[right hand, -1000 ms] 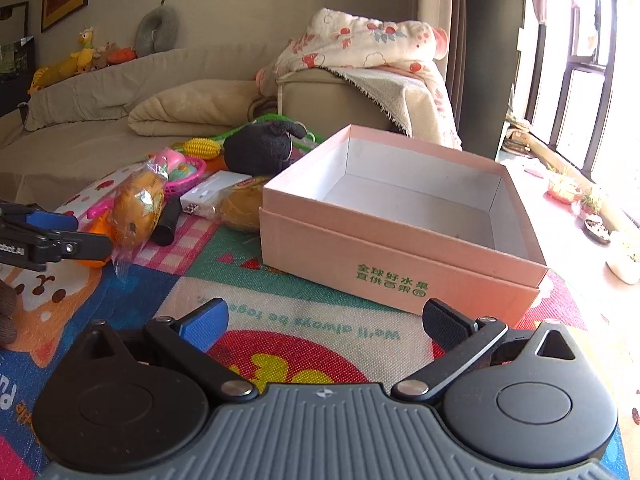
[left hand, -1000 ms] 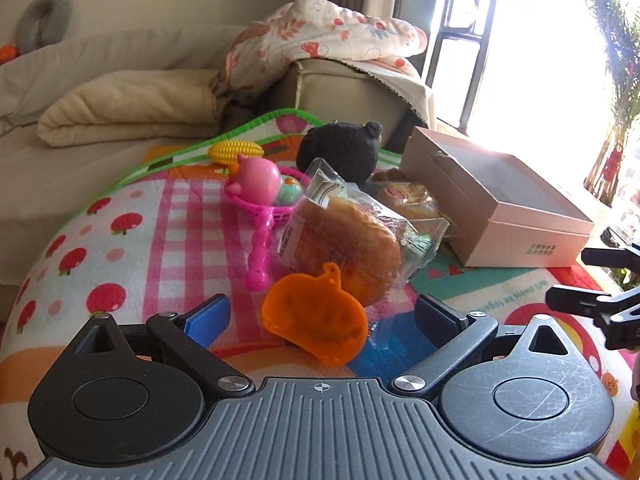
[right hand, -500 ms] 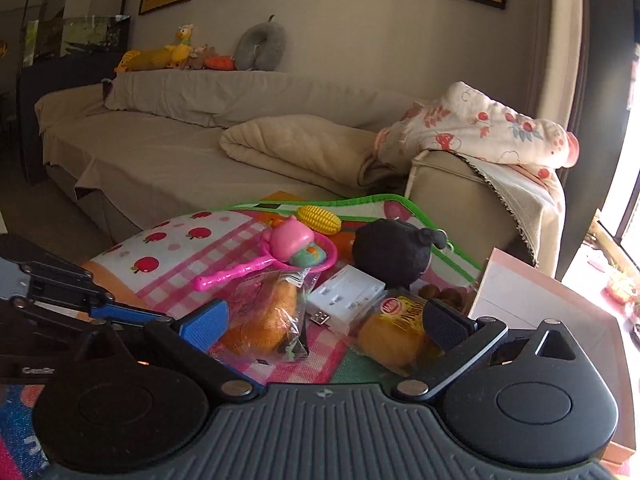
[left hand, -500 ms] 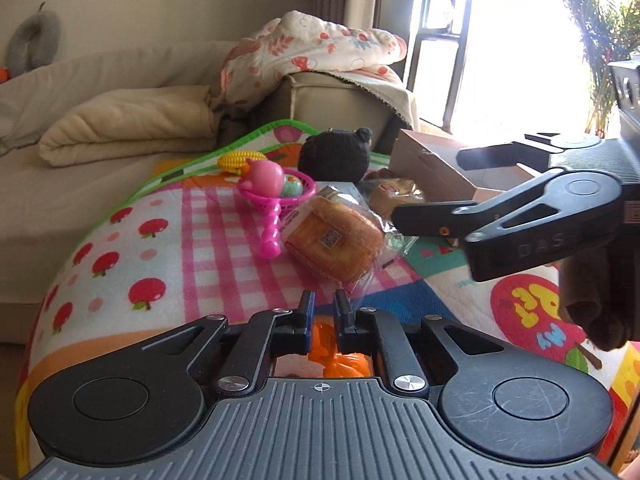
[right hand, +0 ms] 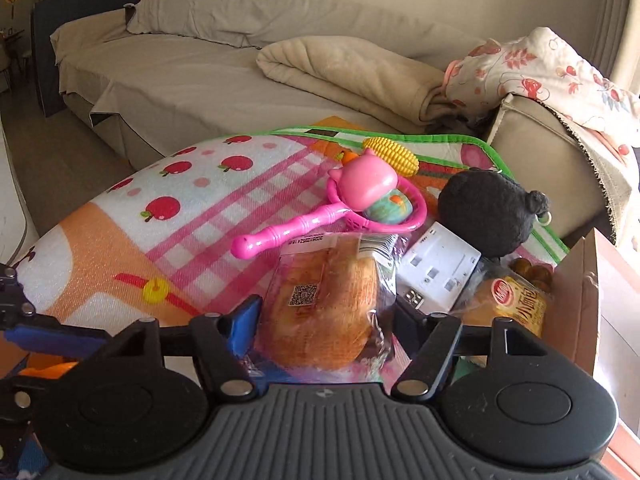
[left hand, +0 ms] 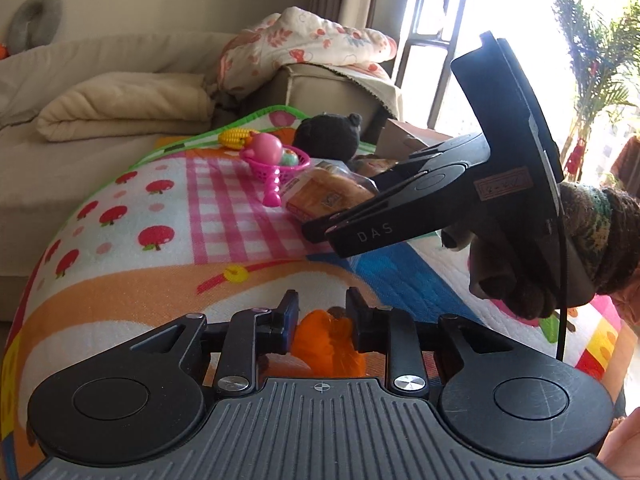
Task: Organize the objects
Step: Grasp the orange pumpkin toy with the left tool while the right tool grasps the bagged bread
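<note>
My left gripper (left hand: 322, 314) is shut on an orange pumpkin-shaped toy (left hand: 328, 342) and holds it above the play mat. My right gripper (right hand: 324, 316) has its fingers on both sides of a bagged bread roll (right hand: 326, 296) lying on the mat, with jaws closing on the bag; the same roll shows in the left wrist view (left hand: 332, 196) behind the right gripper's body (left hand: 440, 192). A pink box (right hand: 576, 296) stands at the right, its far corner showing in the left wrist view (left hand: 404, 136).
On the mat (left hand: 180, 216) lie a pink toy scoop with a pink pig (right hand: 360, 196), a yellow corn toy (right hand: 390, 154), a black plush (right hand: 488, 212), a white adapter (right hand: 436, 272) and a second bagged bun (right hand: 512, 300). A sofa with folded blankets (right hand: 352, 68) lies behind.
My left gripper closed on the orange toy and lifted it back. My right gripper swung from the pink box to the bagged bread roll and now straddles it.
</note>
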The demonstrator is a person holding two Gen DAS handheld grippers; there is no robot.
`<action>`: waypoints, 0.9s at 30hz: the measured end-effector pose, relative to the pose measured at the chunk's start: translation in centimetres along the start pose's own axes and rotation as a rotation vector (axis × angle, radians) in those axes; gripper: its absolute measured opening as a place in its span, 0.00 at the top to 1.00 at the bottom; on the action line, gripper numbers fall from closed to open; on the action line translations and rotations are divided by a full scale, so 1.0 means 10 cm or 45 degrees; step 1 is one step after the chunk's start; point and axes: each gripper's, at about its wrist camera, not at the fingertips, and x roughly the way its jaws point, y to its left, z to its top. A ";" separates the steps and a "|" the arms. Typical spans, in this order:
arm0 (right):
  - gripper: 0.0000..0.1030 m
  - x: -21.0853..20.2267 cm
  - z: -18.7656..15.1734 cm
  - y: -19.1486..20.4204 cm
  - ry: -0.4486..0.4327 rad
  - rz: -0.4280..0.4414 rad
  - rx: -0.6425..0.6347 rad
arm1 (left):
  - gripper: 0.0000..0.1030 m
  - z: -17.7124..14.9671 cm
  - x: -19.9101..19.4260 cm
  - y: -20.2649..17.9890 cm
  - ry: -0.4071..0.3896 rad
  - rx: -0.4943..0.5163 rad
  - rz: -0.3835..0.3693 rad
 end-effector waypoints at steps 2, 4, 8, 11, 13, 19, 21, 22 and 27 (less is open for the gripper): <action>0.37 -0.15 -0.09 -0.04 -0.002 -0.002 -0.002 | 0.71 -0.03 0.03 -0.07 0.043 0.043 -0.010; 0.38 -0.28 -0.21 -0.07 -0.004 -0.014 -0.001 | 0.71 -0.07 0.06 -0.13 0.091 0.077 0.011; 0.38 -0.51 -0.48 -0.14 0.019 -0.024 0.026 | 0.71 -0.09 0.01 -0.22 0.127 0.123 0.056; 0.40 -0.64 -0.65 -0.17 0.029 -0.037 0.051 | 0.71 -0.11 -0.07 -0.26 0.162 0.142 0.086; 0.40 -0.72 -0.73 -0.18 0.029 -0.041 0.070 | 0.71 -0.16 -0.13 -0.29 0.171 0.156 0.103; 0.44 -1.02 -0.92 -0.24 0.006 -0.049 0.139 | 0.72 -0.28 -0.25 -0.35 0.098 0.141 0.158; 0.44 -1.18 -0.97 -0.28 -0.027 -0.063 0.158 | 0.72 -0.25 -0.30 -0.39 0.077 0.133 0.125; 0.44 -1.27 -0.99 -0.31 -0.043 -0.069 0.170 | 0.72 -0.20 -0.32 -0.44 0.072 0.137 0.100; 0.44 -1.66 -1.19 -0.45 -0.091 -0.126 0.198 | 0.72 0.15 -0.23 -0.74 0.052 0.134 -0.087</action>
